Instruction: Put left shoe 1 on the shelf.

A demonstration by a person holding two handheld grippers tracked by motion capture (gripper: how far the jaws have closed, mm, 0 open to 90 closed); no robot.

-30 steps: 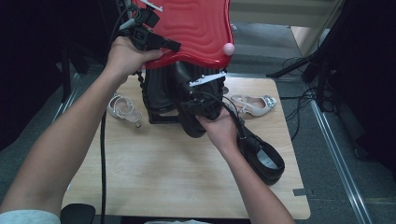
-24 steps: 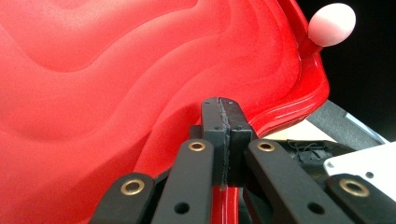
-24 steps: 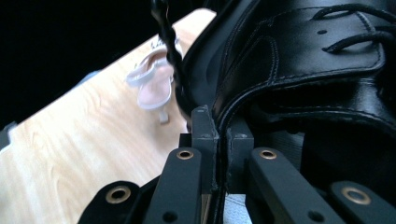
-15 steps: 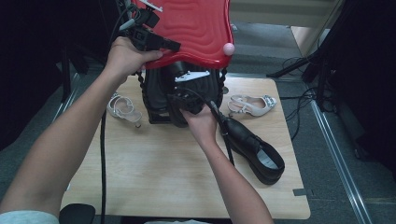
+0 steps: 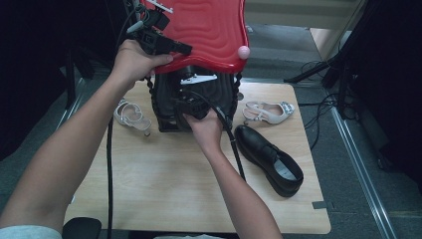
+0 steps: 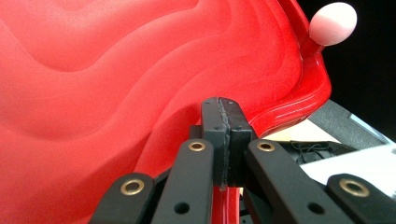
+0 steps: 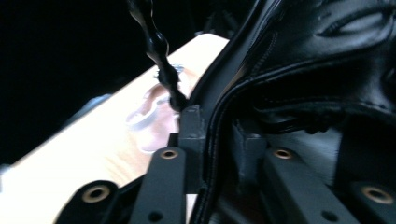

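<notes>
With the left hand-held gripper clamped on the glossy red wavy lid, I held that flap raised. My right hand-held gripper, jaws just opening astride the black leather bag's rim mid-worktop, needed squaring before spreading it.

A black bag is stood upright at the far middle of the worktop, its glossy red wavy flap lifted up and back, a pale pink knob at the flap's edge.
</notes>
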